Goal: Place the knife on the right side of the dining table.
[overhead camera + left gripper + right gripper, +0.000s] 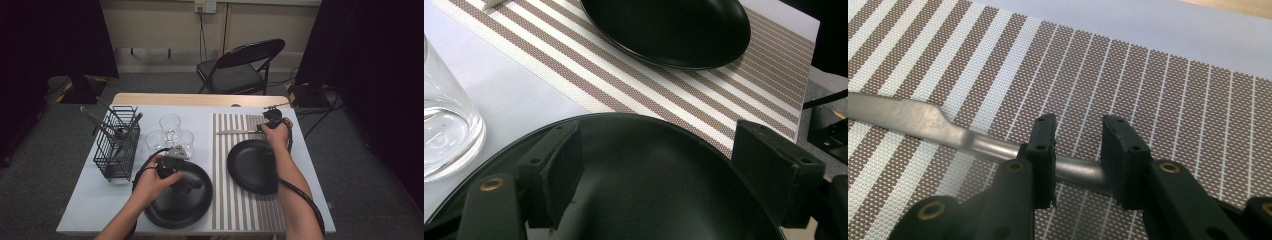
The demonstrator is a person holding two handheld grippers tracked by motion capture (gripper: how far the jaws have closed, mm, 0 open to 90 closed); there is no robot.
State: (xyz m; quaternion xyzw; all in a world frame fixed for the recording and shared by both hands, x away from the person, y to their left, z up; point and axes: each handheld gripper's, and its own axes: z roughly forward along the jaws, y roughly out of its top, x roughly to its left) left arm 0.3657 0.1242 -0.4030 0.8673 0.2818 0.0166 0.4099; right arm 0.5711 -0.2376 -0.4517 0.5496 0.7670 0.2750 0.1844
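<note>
Right gripper view: the right gripper [1078,150] straddles the handle end of a knife [923,122] lying flat on the striped mat [1173,90], jaws apart with a gap at the handle, not clamped. In the high view the knife [237,132] lies beyond the right plate [252,165]. The left gripper [654,165] hovers spread wide over the left plate [649,200], holding nothing.

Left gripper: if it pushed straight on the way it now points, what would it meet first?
The left gripper hangs open over the near plate and points across it. Going on, it would likely pass that plate's far rim, cross the striped mat and meet the far plate; height is unclear.
</note>
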